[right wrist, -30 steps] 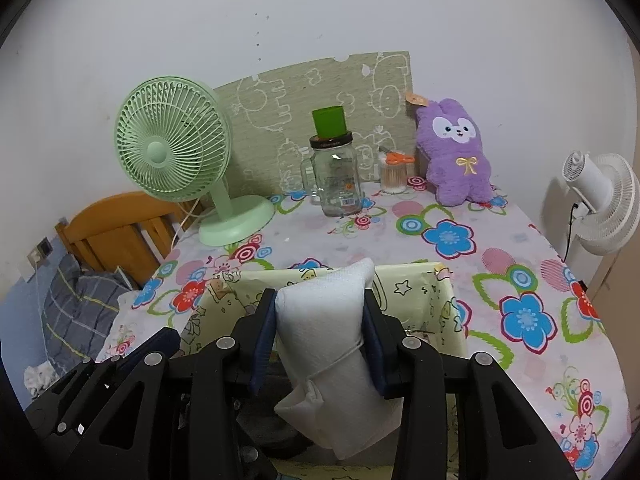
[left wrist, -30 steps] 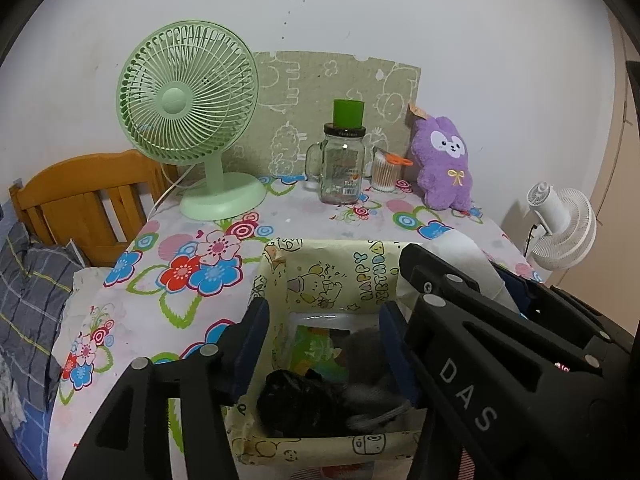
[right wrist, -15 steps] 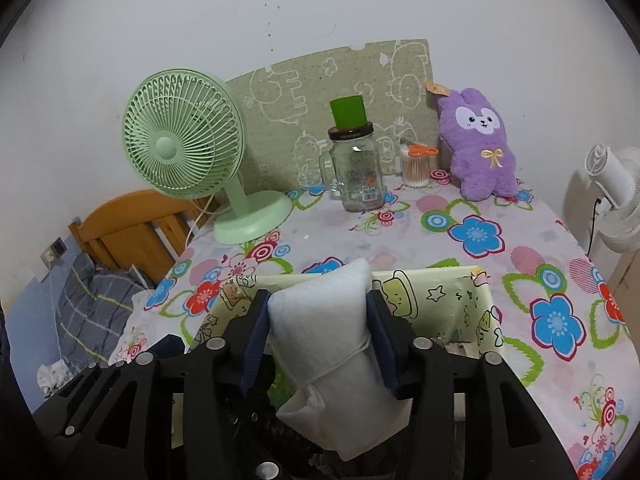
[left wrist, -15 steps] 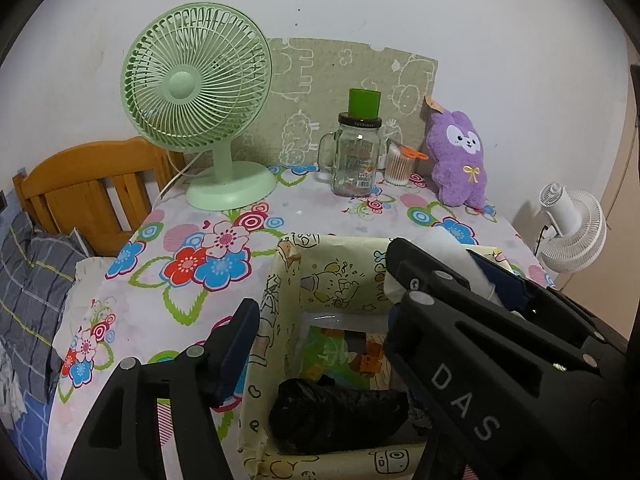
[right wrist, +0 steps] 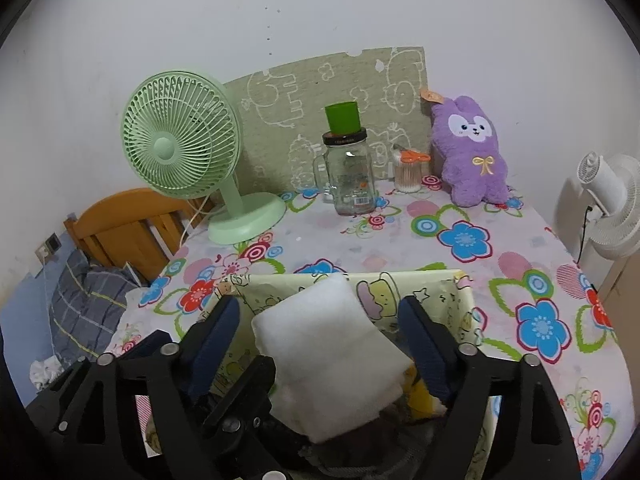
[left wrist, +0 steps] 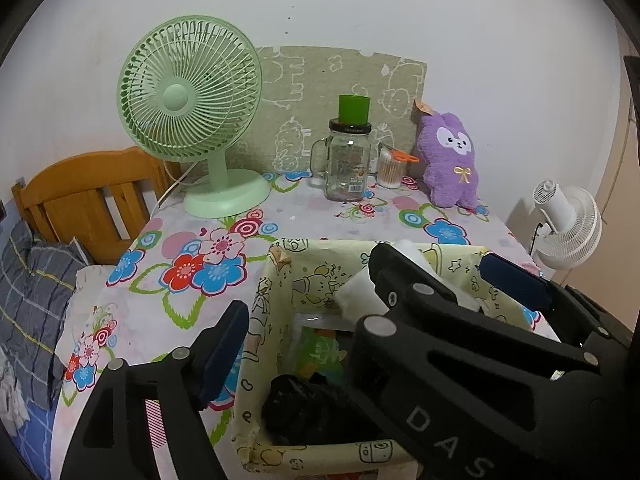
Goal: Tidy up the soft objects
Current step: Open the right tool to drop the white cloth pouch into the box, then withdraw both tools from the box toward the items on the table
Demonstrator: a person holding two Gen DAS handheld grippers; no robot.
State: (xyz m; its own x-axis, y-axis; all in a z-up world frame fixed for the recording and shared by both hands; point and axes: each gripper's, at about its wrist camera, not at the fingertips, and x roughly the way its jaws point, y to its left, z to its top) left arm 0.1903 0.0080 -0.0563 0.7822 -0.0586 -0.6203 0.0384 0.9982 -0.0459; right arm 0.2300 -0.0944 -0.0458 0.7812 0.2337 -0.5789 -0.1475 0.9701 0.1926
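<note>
White puffy pad (right wrist: 332, 356) loose btwn opening right gripper (right wrist: 320, 328); left gripper (left wrist: 304, 292) opening, empty.

Tablecloth (right wrist: 472, 216) is white with loud blue, red and pink flowers plus green leaves. Mint-green fan (right wrist: 180, 148) at 10 o'clock, purple bunny (right wrist: 470, 152) with a white face and gold bow at 2. Clear jar (right wrist: 352, 178) wears a black lid and bright green cup (right wrist: 342, 118). Basket (left wrist: 280, 280) is pale yellow cartoon print, pad (right wrist: 332, 356) plain white, bag (left wrist: 308, 408) black.
</note>
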